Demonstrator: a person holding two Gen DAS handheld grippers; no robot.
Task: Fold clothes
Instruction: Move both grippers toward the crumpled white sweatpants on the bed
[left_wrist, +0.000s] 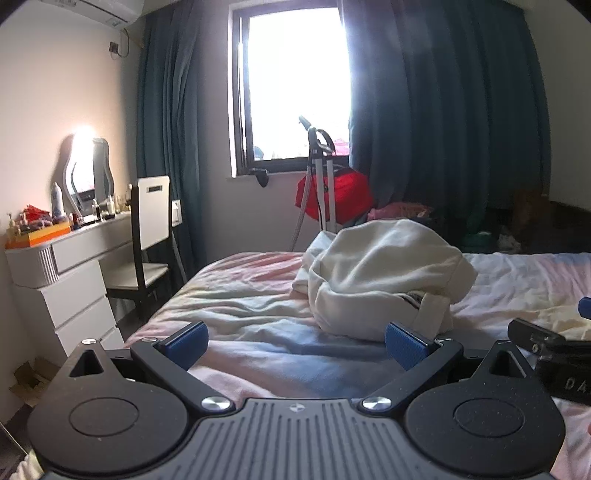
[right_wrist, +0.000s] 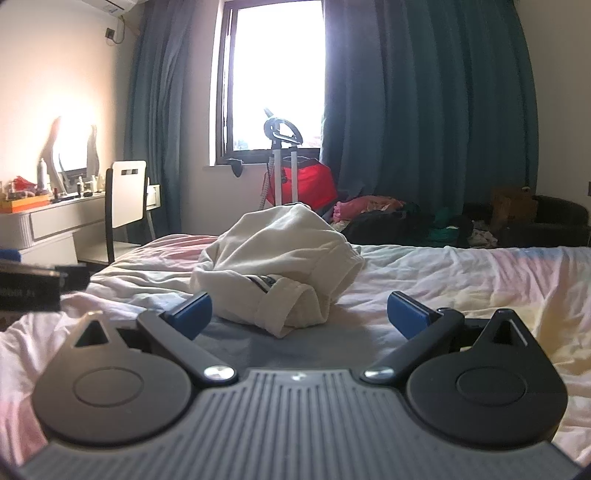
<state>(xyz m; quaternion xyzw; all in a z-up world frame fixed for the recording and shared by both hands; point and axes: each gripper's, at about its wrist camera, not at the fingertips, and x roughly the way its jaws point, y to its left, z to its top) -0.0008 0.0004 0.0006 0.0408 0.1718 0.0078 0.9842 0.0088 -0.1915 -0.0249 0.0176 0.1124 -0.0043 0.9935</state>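
Two tools hover low over the bed (right_wrist: 461, 273), and neither has hold of anything: the left tool (left_wrist: 295, 341) has its blue pads spread wide with only sheet between them; the right tool (right_wrist: 299, 314) is spread just as wide, likewise empty. One cream garment (right_wrist: 280, 254) lies crumpled in a heap on the bed, straight ahead of the right tool and just beyond its fingertips; from the left tool it sits ahead and to the right (left_wrist: 384, 273), its near edge close behind that tool's right pad (left_wrist: 404, 345). A cuff or hem with a dark striped band (hard to say which) pokes out toward the right tool.

My reading is that folding has not begun; the step in hand is the approach to a first grasp. The next move likely calls for each tool to advance and pinch a separate edge of the heap, then lift and draw apart to spread the cloth flat; picking true edges out of the bundle will be the hard part, since the folds hide them.
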